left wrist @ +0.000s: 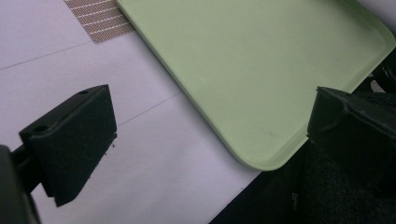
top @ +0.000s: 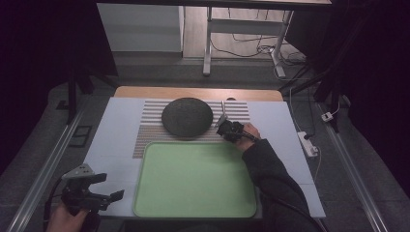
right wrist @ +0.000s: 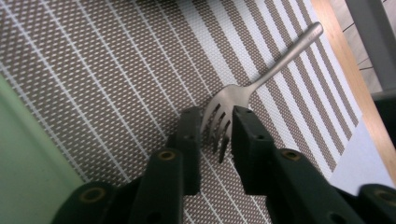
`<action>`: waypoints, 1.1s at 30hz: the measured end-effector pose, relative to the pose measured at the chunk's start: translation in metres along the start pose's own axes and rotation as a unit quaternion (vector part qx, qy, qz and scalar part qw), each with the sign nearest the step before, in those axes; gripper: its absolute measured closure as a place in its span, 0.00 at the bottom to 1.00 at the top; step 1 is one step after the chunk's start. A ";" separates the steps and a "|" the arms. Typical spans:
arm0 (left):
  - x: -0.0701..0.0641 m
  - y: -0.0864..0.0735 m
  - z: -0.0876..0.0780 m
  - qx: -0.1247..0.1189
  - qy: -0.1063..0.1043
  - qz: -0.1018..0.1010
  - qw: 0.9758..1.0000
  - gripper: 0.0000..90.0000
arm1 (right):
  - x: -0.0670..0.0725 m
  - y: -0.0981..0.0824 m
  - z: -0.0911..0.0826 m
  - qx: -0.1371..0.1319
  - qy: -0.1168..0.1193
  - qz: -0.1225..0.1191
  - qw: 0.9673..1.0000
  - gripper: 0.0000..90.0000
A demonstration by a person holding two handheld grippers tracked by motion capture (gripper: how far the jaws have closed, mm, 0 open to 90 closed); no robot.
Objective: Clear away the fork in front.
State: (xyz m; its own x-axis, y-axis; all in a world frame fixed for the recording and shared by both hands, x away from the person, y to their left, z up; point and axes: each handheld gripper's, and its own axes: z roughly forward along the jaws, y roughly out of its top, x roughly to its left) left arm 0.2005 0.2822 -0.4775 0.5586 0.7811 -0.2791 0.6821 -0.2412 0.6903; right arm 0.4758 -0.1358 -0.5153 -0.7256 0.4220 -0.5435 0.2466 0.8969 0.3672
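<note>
Green tray (top: 193, 179), dark plate (top: 187, 117), striped mat (top: 147, 130).

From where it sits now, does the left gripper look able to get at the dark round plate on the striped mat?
Probably yes. The left gripper is open and holds nothing, near the table's front left corner. Only the flat green tray lies between it and the dark round plate, and it looks low enough to reach over or skirt.

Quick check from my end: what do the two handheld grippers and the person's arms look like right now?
Both grippers are black. The left gripper has blocky wedge-shaped pads, a grey three-cornered plate on top and a dark cable. The right gripper has bolted black fingers; a dark sleeve covers that arm.
</note>
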 end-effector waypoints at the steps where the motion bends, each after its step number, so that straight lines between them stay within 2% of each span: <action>1: 0.000 0.000 0.000 0.000 0.000 0.000 1.000 0.02 | 0.001 0.000 0.000 0.000 -0.009 -0.010 1.000 0.84; 3: 0.000 0.000 0.000 0.001 0.001 0.001 1.000 0.02 | 0.005 0.001 0.000 0.004 -0.025 -0.033 0.999 0.89; 5: 0.000 0.000 0.000 0.001 0.001 0.001 1.000 0.02 | 0.006 0.001 -0.003 0.003 -0.036 -0.045 0.998 0.98; 9: 0.000 0.000 0.000 0.001 0.001 0.002 1.000 0.02 | 0.007 0.001 -0.004 0.004 -0.049 -0.045 0.998 1.00; 12: 0.000 0.000 0.000 0.001 0.001 0.001 1.000 0.02 | 0.005 0.001 -0.008 -0.009 -0.048 -0.046 0.998 1.00; 16: 0.000 0.000 0.000 -0.001 0.000 0.001 1.000 0.02 | 0.003 0.000 -0.013 -0.017 -0.039 -0.033 0.999 1.00; 24: 0.000 0.000 -0.001 -0.006 -0.005 0.003 1.000 0.00 | -0.004 -0.002 -0.033 -0.048 -0.018 0.013 0.999 1.00; 29: -0.002 0.000 -0.001 -0.003 -0.001 0.011 1.000 0.00 | -0.008 -0.007 -0.049 -0.074 0.012 0.046 0.996 1.00; 33: -0.005 0.001 0.000 0.000 0.002 0.018 1.000 0.00 | -0.011 -0.012 -0.060 -0.091 0.023 0.065 0.993 1.00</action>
State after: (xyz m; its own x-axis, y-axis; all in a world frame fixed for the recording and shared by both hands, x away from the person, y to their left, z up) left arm 0.1988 0.2780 -0.4756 0.5809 0.7743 -0.2511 0.6616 -0.2694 0.6998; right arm 0.4420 -0.1588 -0.4683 -0.7249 0.5226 -0.4489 0.2231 0.7946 0.5647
